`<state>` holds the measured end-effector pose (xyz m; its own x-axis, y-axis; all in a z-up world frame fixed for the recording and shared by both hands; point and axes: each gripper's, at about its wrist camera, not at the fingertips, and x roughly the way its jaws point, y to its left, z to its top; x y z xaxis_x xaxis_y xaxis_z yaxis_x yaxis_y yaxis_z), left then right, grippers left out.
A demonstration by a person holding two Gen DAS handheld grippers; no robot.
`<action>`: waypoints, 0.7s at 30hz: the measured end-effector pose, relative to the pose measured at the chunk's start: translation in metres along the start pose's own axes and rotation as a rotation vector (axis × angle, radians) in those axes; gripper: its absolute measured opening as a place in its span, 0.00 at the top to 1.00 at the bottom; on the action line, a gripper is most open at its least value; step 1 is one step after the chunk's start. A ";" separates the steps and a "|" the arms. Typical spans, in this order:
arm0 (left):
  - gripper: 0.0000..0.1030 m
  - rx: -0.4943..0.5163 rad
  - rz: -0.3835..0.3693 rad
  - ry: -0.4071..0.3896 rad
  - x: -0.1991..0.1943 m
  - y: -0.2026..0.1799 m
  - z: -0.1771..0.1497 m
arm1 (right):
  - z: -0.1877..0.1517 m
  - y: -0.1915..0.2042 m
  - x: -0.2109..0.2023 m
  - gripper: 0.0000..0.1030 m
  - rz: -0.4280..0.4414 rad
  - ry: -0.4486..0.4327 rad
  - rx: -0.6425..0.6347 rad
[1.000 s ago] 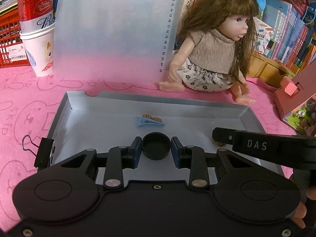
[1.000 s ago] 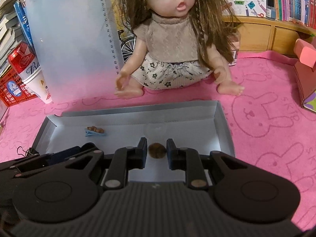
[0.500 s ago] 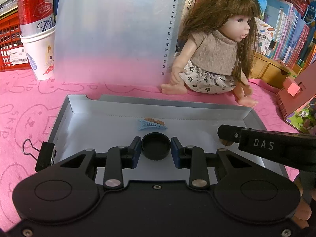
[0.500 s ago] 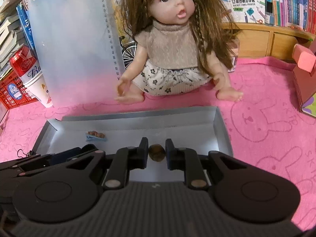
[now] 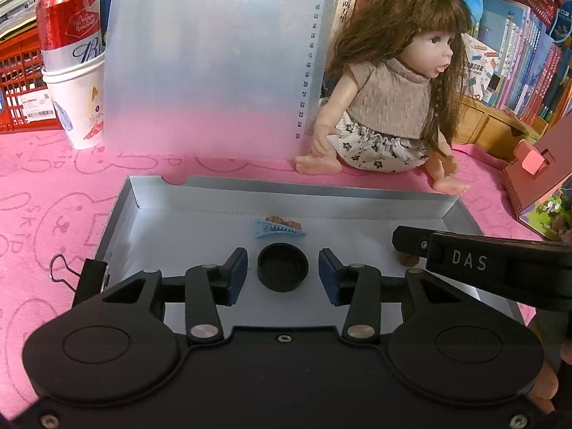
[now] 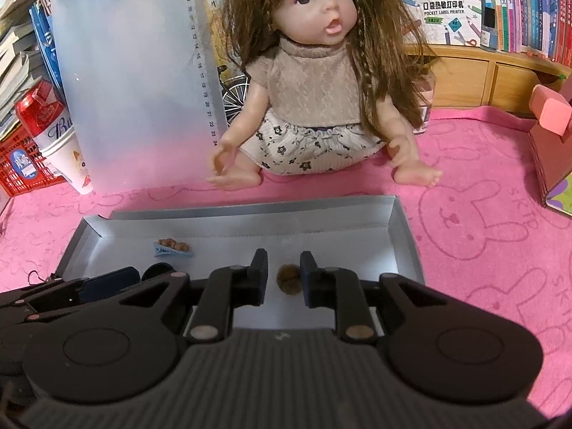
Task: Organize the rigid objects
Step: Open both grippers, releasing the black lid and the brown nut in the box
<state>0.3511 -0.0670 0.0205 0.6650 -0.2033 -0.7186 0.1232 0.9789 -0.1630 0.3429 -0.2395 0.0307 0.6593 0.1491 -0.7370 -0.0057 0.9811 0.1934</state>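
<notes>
Near the tray's (image 5: 118,221) front edge, our left gripper's (image 5: 282,271) jaws have just parted off the black cap (image 5: 282,267), releasing it; right gripper's (image 6: 284,279) jaws stand narrow around the brown nut (image 6: 287,280).

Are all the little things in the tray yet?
Nearly. The blue hair clip, black cap and brown nut all lie in the silver tray. The left hand-held gripper has just been opening, cap loose between its jaws; the right hand-held gripper stands narrowly around the nut, a gap showing. Only withdrawing remains.
</notes>
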 end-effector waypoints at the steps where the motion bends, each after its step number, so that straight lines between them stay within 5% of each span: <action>1: 0.58 0.003 0.001 -0.003 -0.002 0.000 0.000 | 0.000 0.000 -0.001 0.73 0.001 0.000 0.000; 21: 0.39 0.020 -0.026 -0.053 -0.073 0.011 -0.016 | -0.016 0.008 -0.078 0.22 0.020 -0.099 -0.088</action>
<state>0.2921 -0.0418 0.0609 0.6995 -0.2276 -0.6774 0.1548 0.9737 -0.1672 0.2794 -0.2416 0.0797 0.7295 0.1599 -0.6651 -0.0828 0.9858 0.1462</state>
